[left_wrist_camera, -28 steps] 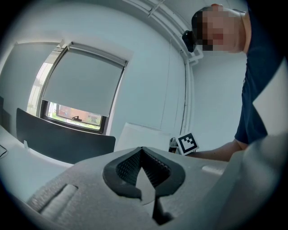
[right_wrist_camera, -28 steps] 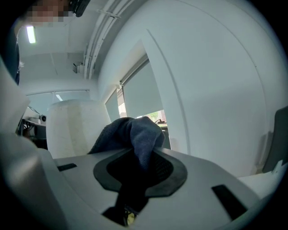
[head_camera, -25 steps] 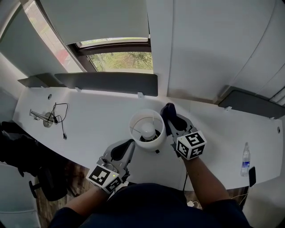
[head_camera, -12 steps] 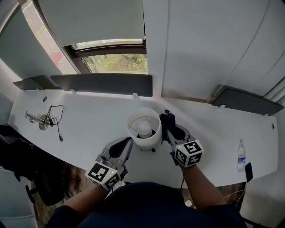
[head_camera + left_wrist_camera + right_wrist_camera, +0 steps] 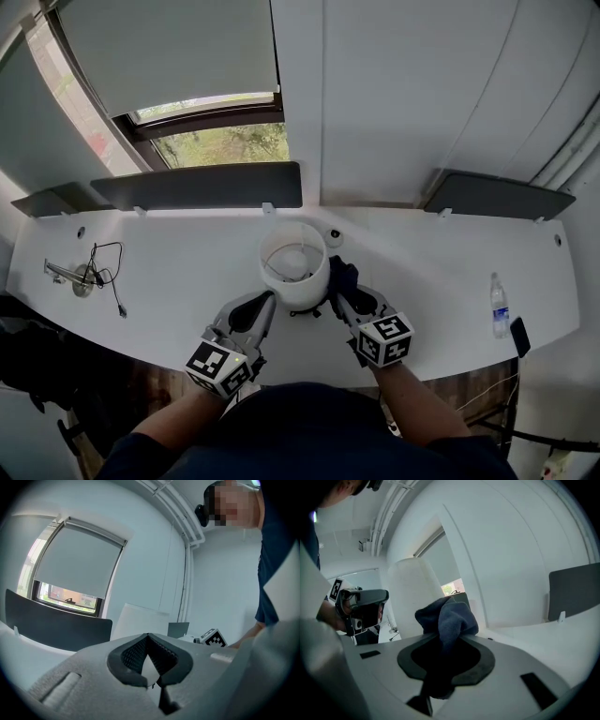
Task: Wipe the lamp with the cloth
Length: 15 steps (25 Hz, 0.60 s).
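Observation:
A lamp with a white drum shade (image 5: 293, 262) stands on the white desk (image 5: 169, 272), bulb visible inside. My right gripper (image 5: 345, 289) is shut on a dark blue cloth (image 5: 341, 276) that presses against the shade's lower right side. In the right gripper view the cloth (image 5: 449, 617) bunches out of the jaws, just right of the shade (image 5: 411, 595). My left gripper (image 5: 261, 311) is shut with nothing in it, low at the lamp's left. In the left gripper view its tips (image 5: 148, 636) meet in front of the shade (image 5: 140, 619).
A water bottle (image 5: 498, 305) and a dark phone (image 5: 521, 336) lie at the desk's right end. A cable with a metal fitting (image 5: 89, 272) lies at the left. Grey panels (image 5: 197, 185) line the back edge below a window (image 5: 217, 142).
My right gripper has drawn the cloth down the shade's right side, from the far upper part toward me. The left gripper has held its place by the lamp.

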Available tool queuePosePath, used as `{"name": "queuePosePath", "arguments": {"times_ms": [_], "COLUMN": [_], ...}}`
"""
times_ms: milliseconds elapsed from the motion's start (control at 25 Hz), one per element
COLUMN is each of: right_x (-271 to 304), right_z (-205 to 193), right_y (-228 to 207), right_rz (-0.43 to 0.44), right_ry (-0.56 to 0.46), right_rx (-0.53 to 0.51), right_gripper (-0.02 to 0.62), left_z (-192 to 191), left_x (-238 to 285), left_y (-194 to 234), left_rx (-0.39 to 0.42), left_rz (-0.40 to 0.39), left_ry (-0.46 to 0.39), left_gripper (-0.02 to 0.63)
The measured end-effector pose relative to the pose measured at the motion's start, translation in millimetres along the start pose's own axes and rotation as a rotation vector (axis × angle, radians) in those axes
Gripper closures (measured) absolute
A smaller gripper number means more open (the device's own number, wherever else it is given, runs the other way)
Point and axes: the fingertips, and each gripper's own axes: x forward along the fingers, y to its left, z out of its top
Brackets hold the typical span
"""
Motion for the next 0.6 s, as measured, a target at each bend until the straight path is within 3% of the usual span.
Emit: {"name": "queuePosePath", "arguments": {"times_ms": [320,600], "right_x": [-27.1,-41.7], "right_z": [7.3,50.1], "right_y": [47.0,83.0], "right_rz": [0.015,0.029], "right_ry": [-0.023,-0.11], "right_rx": [-0.027,-0.079], "right_gripper": [0.508,0.508], "left_z": [7.1,6.7], "left_x": [-20.2,-41.0], "left_y": [-7.3,-10.3], "left_rx": [0.021,0.018], "left_rz": [-0.06,-0.093], "left_ry": [-0.023,-0.033], "left_gripper": [0.603,0.603]}}
